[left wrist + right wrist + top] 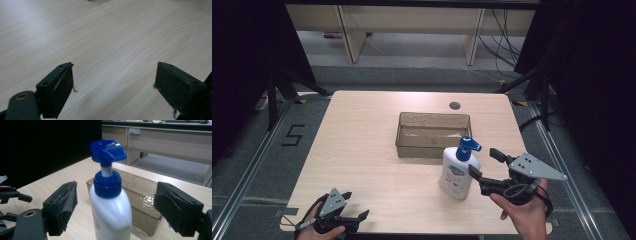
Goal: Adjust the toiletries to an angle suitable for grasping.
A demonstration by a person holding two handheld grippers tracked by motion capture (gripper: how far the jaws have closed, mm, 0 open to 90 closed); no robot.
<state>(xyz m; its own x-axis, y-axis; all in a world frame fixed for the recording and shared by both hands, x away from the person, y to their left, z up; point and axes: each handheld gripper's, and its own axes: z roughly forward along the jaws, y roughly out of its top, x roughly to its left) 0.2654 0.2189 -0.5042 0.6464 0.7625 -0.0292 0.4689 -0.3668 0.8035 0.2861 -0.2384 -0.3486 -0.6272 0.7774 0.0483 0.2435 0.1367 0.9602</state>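
bottle: a white pump bottle (456, 175) with a blue pump head (108, 150) and a blue collar stands upright on the bench (362, 150), near its front right part, just in front of the tray's near right corner.
label: the bottle has a printed label on its front side; the words are too small to read.
tray: a clear brownish plastic tray (404, 137) lies in the middle of the bench, behind the bottle; if they touch, i cannot tell.
right gripper: the right gripper (484, 162) is held by a hand (524, 207) at the right of the bottle, pointing to it.
right fingers: the fingers (62, 207) are wide, one on each side of the bottle body, and a gap shows on both sides, so the pads do not press on it.
left gripper: the left gripper (357, 205) is at the front left corner of the bench, low over the wood, well apart from the bottle.
left fingers: the fingers (58, 87) are wide, with bare bench between them.
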